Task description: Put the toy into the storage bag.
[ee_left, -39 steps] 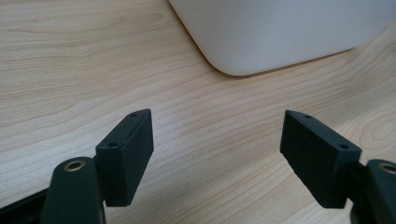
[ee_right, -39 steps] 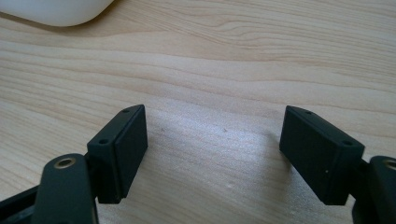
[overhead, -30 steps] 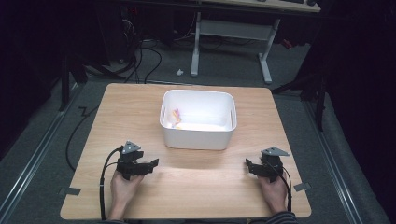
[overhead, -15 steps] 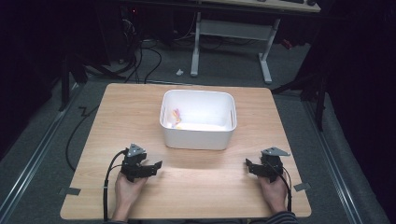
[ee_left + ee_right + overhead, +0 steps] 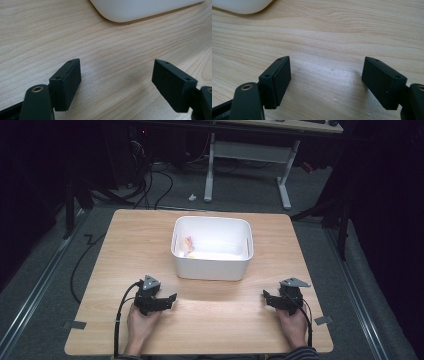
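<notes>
Wooden desk (image 5: pixel 125 245): my left tool (image 5: pixel 167 301) and right tool (image 5: pixel 267 299) rest wide open, empty, white tub (image 5: pixel 212 267) at twelve o'clock.

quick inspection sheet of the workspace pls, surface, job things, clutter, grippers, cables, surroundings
surface: wooden table, bare around the bin
job's things: white bin at mid table, upright; small pink and yellow items inside at its left, too small to identify
clutter: nothing seen on the table
grippers: left gripper and right gripper low over the near edge, both open, holding nothing
cables: one trails from each gripper; more lie on the floor behind the table
surroundings: dark room, grey floor, white desk frame behind
</notes>
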### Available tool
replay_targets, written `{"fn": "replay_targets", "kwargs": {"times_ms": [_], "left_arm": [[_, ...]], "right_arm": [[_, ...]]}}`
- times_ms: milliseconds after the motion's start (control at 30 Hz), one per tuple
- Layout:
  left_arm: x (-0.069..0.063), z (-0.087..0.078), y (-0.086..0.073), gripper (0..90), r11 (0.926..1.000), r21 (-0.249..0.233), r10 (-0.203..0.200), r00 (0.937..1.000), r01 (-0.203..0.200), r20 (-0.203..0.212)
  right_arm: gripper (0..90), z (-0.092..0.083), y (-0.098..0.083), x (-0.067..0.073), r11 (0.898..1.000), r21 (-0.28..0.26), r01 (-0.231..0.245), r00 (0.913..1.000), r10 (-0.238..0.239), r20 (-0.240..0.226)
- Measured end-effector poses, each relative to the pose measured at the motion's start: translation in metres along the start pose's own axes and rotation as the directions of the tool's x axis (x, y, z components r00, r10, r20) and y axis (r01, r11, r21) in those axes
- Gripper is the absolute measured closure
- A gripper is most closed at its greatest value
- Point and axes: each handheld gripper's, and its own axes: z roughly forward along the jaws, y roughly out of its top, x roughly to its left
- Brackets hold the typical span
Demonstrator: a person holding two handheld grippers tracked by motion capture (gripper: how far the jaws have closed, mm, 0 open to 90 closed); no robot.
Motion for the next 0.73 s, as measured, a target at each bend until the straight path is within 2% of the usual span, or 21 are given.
{"fn": "replay_targets", "kwargs": {"times_ms": [167,367,533,733], "left_arm": [[-0.002,0.002,-0.001,23.8,0.9998,-0.011,0.016,0.9997,-0.016,-0.021],[-0.005,0.003,-0.001,23.3,0.9992,0.0,0.041,0.9983,-0.041,-0.043],[-0.013,0.005,0.0,22.1,0.9953,0.026,0.095,0.9921,-0.093,-0.082],[-0.013,0.005,0.0,21.8,0.9956,0.026,0.092,0.9924,-0.091,-0.082]], "right_arm": [[23.5,0.0,0.0,0.0,1.0,0.0,0.0,1.0,0.0,-0.001],[23.5,0.0,0.0,0.0,1.0,0.0,0.0,1.0,0.0,-0.001],[23.4,0.0,0.0,0.0,1.0,0.0,0.001,1.0,-0.001,-0.001],[23.4,0.0,0.0,0.0,1.0,0.0,0.001,1.0,-0.001,-0.001]]}}
